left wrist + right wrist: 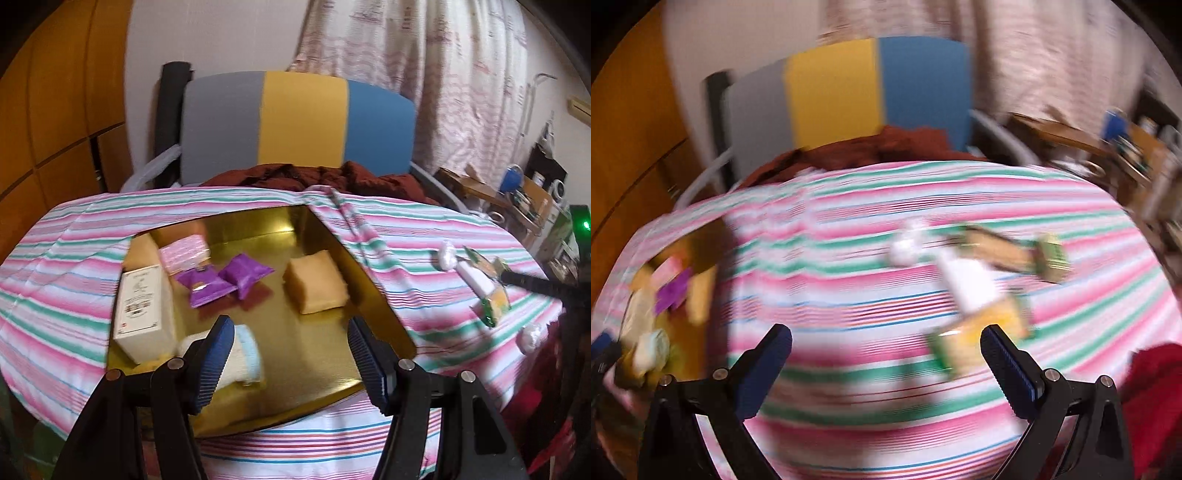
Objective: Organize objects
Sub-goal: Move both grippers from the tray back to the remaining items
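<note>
At lower centre of the left view, the left tool [291, 354] gapes wide, empty, over the gold tray [384, 295]. The right tool [886, 363], also wide, has the green packet [979, 332] just ahead at lower right (blurred), lying slantwise on the tabletop [849, 295].

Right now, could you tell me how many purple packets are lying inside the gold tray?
2. One purple packet lies left of centre in the gold tray; the other purple packet touches its right side. None looks hidden.
</note>
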`<act>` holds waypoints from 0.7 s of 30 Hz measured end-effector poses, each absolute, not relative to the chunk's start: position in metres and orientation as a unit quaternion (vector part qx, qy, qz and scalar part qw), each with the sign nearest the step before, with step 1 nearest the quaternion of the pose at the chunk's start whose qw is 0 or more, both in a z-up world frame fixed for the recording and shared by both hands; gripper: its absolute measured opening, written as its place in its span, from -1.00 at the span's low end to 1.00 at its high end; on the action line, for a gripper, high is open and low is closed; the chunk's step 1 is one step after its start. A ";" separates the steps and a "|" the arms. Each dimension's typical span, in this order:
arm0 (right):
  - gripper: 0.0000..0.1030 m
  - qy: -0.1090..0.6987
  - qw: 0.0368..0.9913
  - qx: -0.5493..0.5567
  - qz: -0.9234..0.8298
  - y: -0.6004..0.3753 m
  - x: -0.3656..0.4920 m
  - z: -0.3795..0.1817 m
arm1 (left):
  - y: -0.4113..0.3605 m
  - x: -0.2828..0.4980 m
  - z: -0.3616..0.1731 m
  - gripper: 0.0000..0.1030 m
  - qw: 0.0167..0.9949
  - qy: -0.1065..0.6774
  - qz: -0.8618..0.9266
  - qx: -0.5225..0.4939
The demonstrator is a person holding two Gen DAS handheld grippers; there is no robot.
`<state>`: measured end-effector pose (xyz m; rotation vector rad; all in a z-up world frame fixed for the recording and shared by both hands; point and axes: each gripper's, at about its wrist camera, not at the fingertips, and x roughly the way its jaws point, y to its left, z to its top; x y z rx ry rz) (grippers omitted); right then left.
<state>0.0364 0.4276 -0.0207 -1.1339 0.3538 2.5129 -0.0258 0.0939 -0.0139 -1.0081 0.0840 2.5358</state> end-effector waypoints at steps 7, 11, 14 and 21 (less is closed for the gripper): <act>1.00 0.257 0.242 -0.380 0.855 0.533 0.070 -0.028 | 0.145 -0.019 -0.016 0.26 0.274 0.074 0.886 -0.367; 0.99 0.406 0.192 -0.321 0.834 0.572 0.099 -0.046 | 0.189 -0.007 -0.023 0.26 0.330 0.107 0.861 -0.371; 0.99 0.453 0.186 -0.259 0.832 0.583 0.118 -0.048 | 0.224 0.003 -0.031 0.26 0.367 0.136 0.841 -0.374; 0.99 0.466 0.165 -0.258 0.830 0.583 0.114 -0.051 | 0.300 0.020 -0.044 0.29 0.441 0.213 0.795 -0.358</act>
